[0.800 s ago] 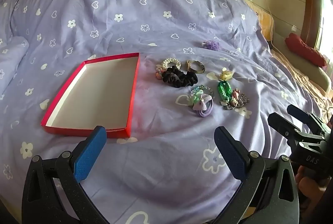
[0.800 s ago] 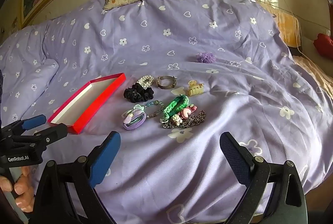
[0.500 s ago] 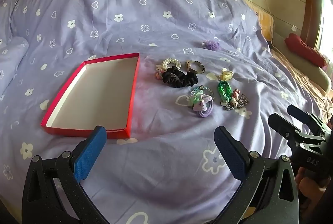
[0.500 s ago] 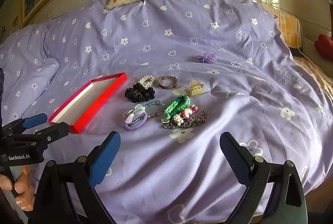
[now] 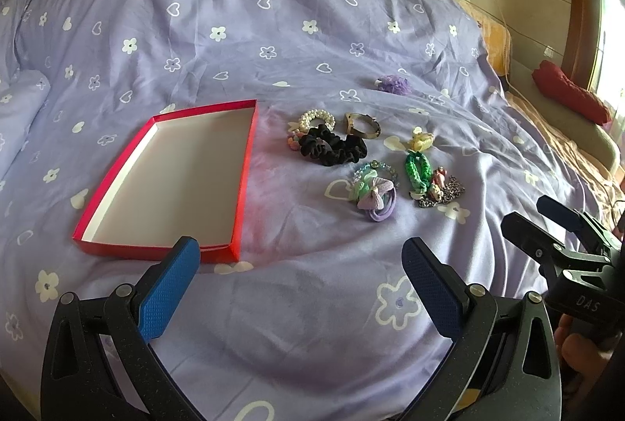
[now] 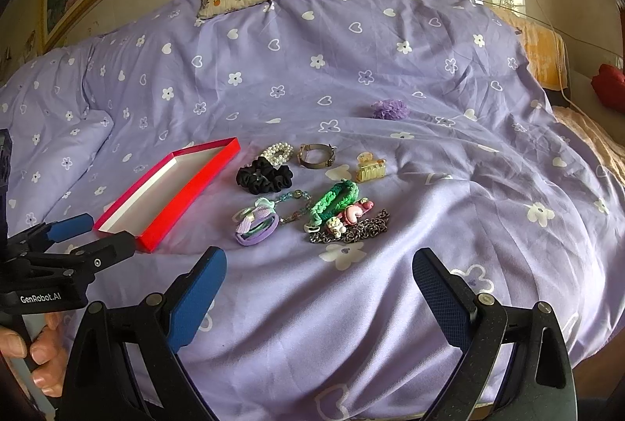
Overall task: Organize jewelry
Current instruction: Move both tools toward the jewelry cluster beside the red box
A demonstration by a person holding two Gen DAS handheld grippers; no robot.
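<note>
Left wrist: jewelry [image 5: 363, 159] beyond left claw [image 5: 300, 284].

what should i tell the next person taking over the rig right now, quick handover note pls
Left gripper: open, holding nothing, above the quilt near the red tray's near edge.
Right gripper: open, holding nothing, in front of the pile.
Red tray: on the purple quilt, nothing in it.
Beside the tray: black scrunchie, pearl bracelet, metal bangle, yellow claw clip, green braided band, chain with charms, purple bow ties. Purple flower piece lies apart, farther back.
Done: nothing moved in yet.
Left: every piece into the tray.
</note>
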